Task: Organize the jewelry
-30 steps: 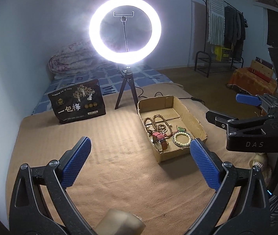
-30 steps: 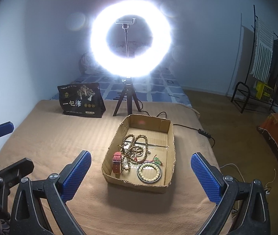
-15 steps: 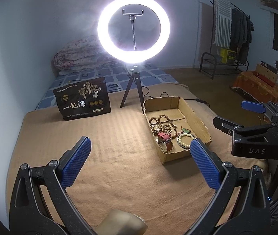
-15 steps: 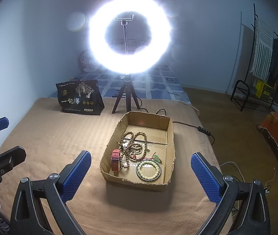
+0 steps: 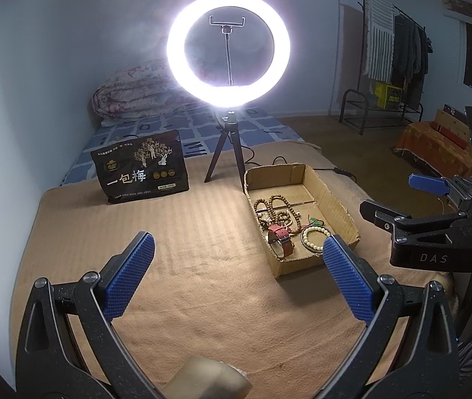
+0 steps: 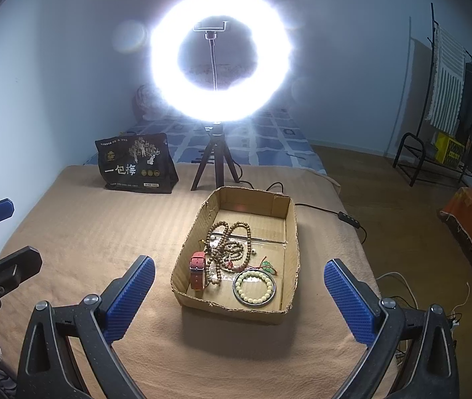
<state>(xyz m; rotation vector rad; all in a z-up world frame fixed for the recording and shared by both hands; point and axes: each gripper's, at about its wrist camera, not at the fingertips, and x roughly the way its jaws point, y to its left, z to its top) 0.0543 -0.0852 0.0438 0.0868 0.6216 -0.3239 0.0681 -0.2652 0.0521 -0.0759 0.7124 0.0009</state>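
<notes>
A shallow cardboard box (image 6: pixel 287 219) (image 5: pixel 335 199) sits on the tan blanket. Inside lie a brown wooden bead necklace (image 6: pixel 227 249) (image 5: pixel 277 212), a red-strap watch (image 6: pixel 197 269) (image 5: pixel 280 237), a pale bead bracelet (image 6: pixel 254 287) (image 5: pixel 315 237) and a small green pendant on a red cord (image 6: pixel 267 264). My right gripper (image 6: pixel 239 297) is open and empty, held just in front of the box. My left gripper (image 5: pixel 237 274) is open and empty, to the left of the box and nearer me.
A lit ring light on a small tripod (image 6: pixel 214 169) (image 5: pixel 227 153) stands behind the box, its cable (image 6: pixel 329 211) trailing right. A black snack bag (image 6: pixel 136 164) (image 5: pixel 142 171) stands at the back left. The blanket's edge (image 6: pixel 362 266) drops off at the right.
Both grippers have shifted a little; the box sits slightly nearer the centre in the right wrist view. Nothing was picked up and both jaws stay open.
</notes>
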